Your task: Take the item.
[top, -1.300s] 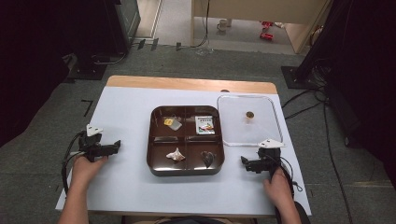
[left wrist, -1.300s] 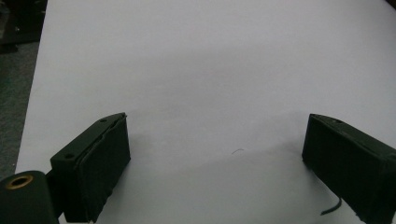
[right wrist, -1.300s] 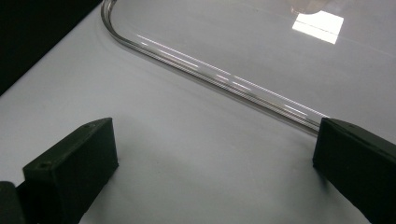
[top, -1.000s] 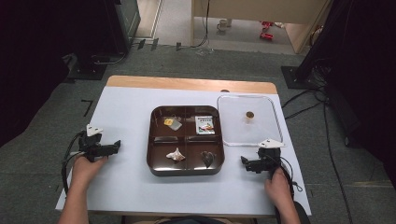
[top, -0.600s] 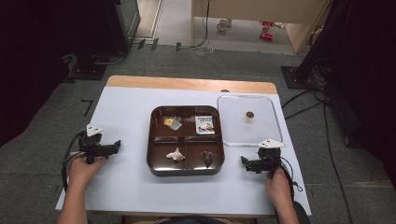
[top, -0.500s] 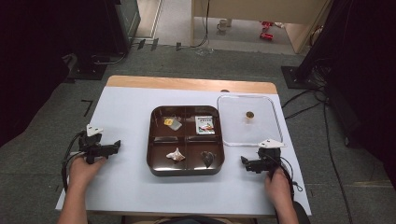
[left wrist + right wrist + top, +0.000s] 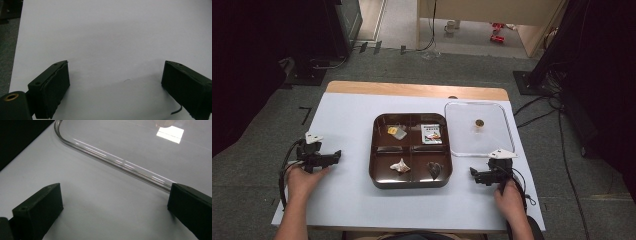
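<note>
While both rest on the table point(image 7: 352, 200), left gripper point(image 7: 115, 85) and right gripper point(image 7: 115, 207) gape — apart.

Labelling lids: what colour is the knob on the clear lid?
Gold-brown round knob on the clear plastic lid; high view shows it best.

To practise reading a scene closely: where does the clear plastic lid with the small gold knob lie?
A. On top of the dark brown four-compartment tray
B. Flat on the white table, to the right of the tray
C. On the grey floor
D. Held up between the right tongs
B: in the high view the clear plastic lid lies flat on the white table, beside the right edge of the dark brown four-compartment tray, whose compartments are uncovered.
</note>
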Tool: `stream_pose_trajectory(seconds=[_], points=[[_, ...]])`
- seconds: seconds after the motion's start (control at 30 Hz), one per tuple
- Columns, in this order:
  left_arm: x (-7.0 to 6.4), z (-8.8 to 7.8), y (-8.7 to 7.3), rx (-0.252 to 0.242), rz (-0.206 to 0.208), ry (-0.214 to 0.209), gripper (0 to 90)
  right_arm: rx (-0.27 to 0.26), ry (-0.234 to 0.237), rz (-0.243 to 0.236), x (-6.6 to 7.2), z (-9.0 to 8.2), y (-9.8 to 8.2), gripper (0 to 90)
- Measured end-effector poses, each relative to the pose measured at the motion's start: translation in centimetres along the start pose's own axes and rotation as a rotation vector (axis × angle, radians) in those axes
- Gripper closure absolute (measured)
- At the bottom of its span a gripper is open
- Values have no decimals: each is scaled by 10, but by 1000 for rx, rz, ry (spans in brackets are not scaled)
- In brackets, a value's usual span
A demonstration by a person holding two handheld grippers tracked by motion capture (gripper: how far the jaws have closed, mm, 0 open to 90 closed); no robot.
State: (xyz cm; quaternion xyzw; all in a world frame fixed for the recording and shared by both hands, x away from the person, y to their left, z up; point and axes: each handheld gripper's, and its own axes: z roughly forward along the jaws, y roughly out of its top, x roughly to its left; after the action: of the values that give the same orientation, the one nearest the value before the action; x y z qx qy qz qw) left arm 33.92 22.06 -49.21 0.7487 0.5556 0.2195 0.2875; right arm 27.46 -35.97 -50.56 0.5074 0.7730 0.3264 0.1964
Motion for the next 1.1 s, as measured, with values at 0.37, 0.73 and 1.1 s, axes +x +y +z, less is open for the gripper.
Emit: stream_pose_trajectory(seconds=[0.37, 0.73, 1.1], points=[[1, -4, 3, 19, 19, -25, 167, 1, 0, 1, 0, 0, 0, 0], [-3, -10, 10, 42, 38, -75, 243, 1, 0, 0, 0, 0, 0, 0], [-6, -21, 15, 13, 45, -133, 261, 1, 0, 0, 0, 0, 0, 0]])
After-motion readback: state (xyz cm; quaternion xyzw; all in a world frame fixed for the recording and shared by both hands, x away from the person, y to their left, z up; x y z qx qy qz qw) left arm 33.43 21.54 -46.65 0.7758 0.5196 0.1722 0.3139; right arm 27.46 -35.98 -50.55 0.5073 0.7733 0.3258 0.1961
